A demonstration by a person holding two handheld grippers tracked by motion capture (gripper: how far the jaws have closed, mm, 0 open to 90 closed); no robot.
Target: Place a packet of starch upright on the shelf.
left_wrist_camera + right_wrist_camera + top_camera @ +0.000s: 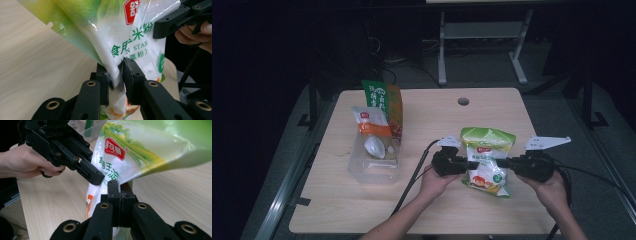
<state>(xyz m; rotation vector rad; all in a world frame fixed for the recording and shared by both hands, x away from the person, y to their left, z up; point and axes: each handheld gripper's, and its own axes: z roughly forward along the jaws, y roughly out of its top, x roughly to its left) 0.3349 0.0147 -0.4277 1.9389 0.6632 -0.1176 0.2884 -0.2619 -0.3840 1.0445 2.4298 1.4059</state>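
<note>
A green and white bag of starch with a red label is held upright over the wooden table, right of centre. My left gripper is shut on the bag's left edge and my right gripper on its right edge. In the left gripper view the jaws pinch a fold of the bag, and my left gripper meets it low on the side. In the right gripper view my right gripper clamps the bag at its edge, with the left gripper on the far side.
A clear plastic container sits at the table's left, holding a white pouch with an orange band. A green and orange bag stands at its far end. A cable hole is near the far edge. A black cable trails toward the front.
</note>
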